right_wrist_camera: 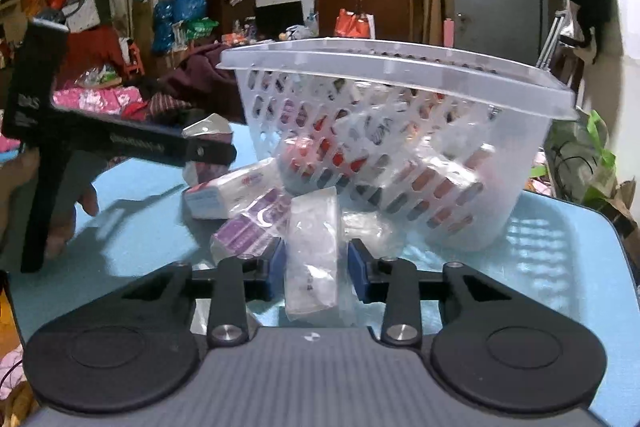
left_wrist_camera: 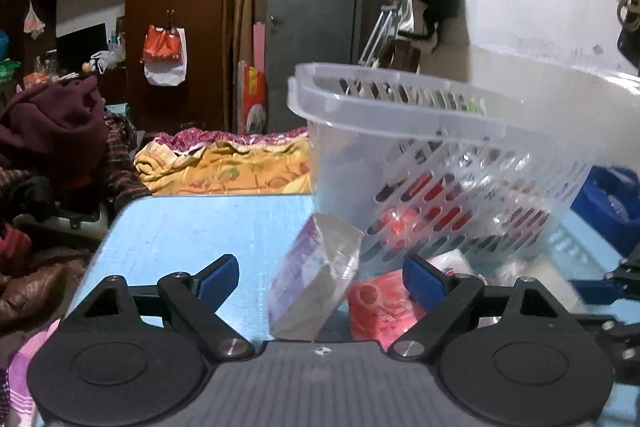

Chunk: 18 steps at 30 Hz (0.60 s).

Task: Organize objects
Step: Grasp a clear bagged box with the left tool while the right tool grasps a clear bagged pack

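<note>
The right gripper (right_wrist_camera: 316, 269) is clamping a clear-wrapped packet (right_wrist_camera: 312, 251) beside the tilted basket (right_wrist_camera: 400, 131) on the blue table (right_wrist_camera: 560, 247); the left gripper (left_wrist_camera: 320, 277) is hanging open over a purple packet (left_wrist_camera: 312, 275). Lifting straight should be keeping neighbours undisturbed.

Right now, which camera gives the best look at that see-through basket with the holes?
The right wrist view: the clear basket sits almost whole in frame, tilted on the blue table, with packets showing through its holes. The left wrist view shows the basket closer, blurred and cut off at the right edge.
</note>
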Each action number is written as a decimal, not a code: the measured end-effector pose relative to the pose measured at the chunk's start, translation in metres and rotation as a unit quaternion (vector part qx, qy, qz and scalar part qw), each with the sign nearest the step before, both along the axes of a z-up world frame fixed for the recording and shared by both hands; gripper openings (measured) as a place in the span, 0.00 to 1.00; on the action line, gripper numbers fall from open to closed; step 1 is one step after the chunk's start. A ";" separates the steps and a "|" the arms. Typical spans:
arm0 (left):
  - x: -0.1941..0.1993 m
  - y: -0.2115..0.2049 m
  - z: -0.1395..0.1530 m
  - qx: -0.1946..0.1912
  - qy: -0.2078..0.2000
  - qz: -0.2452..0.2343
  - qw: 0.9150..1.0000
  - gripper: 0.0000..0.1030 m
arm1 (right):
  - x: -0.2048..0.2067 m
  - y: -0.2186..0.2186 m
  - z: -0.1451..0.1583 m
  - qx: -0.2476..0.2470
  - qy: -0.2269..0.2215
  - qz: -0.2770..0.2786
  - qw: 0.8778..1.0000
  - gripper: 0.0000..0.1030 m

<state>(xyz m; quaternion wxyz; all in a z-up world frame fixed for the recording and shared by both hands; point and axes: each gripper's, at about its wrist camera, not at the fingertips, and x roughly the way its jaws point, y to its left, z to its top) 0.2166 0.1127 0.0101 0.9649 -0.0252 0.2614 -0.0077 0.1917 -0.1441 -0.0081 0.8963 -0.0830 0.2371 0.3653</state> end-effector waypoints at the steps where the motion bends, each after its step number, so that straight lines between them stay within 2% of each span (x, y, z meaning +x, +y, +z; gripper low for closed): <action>1: 0.001 -0.002 -0.001 0.003 0.000 0.000 1.000 0.80 | -0.002 -0.004 0.000 0.003 0.000 -0.003 1.000 0.37; 2: 0.002 -0.004 -0.002 0.007 0.000 0.001 1.000 0.61 | -0.005 -0.006 -0.001 0.006 0.000 -0.005 1.000 0.37; 3: 0.003 -0.005 -0.003 0.017 0.004 0.007 1.000 0.47 | -0.006 -0.011 -0.001 0.015 0.001 -0.007 1.000 0.37; 4: 0.003 -0.006 -0.005 0.026 0.007 0.015 1.000 0.42 | -0.006 -0.016 0.000 0.023 0.000 -0.008 1.000 0.37; 6: -0.003 -0.002 -0.006 0.022 -0.006 0.016 1.000 0.42 | -0.008 -0.027 0.001 0.036 -0.002 -0.014 0.999 0.37; 9: -0.021 0.001 -0.003 -0.006 -0.046 0.003 0.999 0.42 | -0.010 -0.040 0.004 0.049 -0.019 -0.033 0.998 0.37; 14: -0.055 0.007 0.003 -0.040 -0.133 -0.003 0.990 0.42 | -0.010 -0.047 0.003 0.072 -0.025 -0.034 0.997 0.37; 18: -0.059 0.013 0.004 -0.053 -0.148 0.004 0.988 0.42 | -0.013 -0.053 0.004 0.091 -0.042 -0.045 0.994 0.37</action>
